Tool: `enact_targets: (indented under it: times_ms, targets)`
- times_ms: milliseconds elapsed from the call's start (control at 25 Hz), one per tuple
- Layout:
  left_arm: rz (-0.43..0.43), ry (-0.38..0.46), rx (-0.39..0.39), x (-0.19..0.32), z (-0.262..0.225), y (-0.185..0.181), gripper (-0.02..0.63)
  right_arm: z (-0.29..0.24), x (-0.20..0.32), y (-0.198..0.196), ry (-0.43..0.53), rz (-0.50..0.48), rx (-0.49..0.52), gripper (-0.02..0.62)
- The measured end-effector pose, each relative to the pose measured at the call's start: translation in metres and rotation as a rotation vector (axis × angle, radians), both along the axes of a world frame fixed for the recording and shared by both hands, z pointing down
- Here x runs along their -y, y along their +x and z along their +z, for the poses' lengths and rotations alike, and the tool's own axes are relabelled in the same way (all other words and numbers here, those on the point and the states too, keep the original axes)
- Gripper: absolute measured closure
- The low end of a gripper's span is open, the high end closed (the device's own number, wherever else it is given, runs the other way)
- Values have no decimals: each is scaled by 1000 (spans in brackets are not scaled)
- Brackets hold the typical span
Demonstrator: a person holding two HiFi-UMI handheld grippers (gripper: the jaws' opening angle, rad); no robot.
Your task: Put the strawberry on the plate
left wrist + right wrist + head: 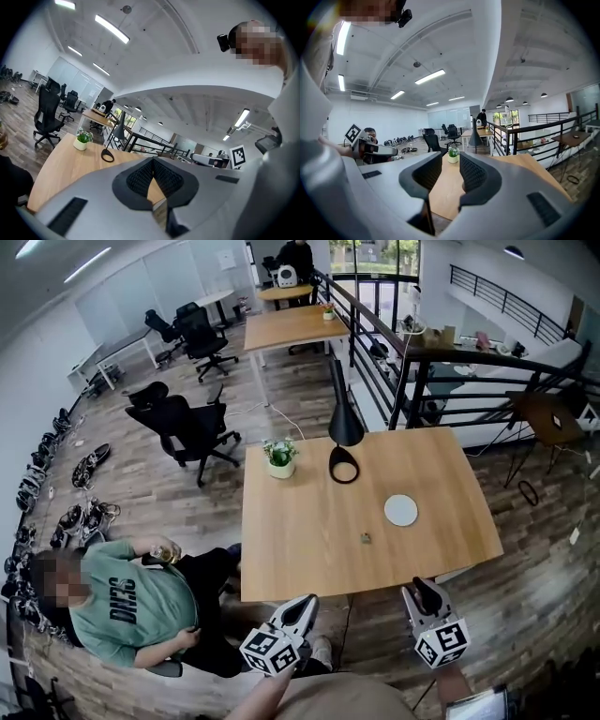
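The strawberry (366, 538) lies on the bench (300, 549), near the plate (401, 510) but apart from it. Both grippers hover off the bench's near edge, empty. The left gripper's (152, 161) jaws meet at the tips; the right gripper's (451, 165) stand narrowly apart.

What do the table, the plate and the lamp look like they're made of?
The table: wood or wood-look laminate, matte, visible grain. The plate: likely ceramic or plastic, plain white, smooth. The lamp: probably metal, black, slight sheen on shade.
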State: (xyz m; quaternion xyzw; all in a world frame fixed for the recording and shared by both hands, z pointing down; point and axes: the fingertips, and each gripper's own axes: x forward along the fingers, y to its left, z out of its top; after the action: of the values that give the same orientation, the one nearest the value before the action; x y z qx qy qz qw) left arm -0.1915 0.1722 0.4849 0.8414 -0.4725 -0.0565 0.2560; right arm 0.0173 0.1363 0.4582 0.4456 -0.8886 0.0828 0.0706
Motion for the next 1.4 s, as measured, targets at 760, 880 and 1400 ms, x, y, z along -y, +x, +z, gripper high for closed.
enact_targets:
  times_ms: [760, 880, 1400]
  targets:
    - [123, -17, 6, 108, 30, -43, 604, 46, 97, -48, -74, 62, -84, 492]
    - [117, -22, 16, 122, 31, -44, 604, 50, 113, -49, -75, 50, -86, 492]
    - [-44, -70, 57, 190, 30, -24, 604, 85, 213, -27, -131, -114, -159, 492]
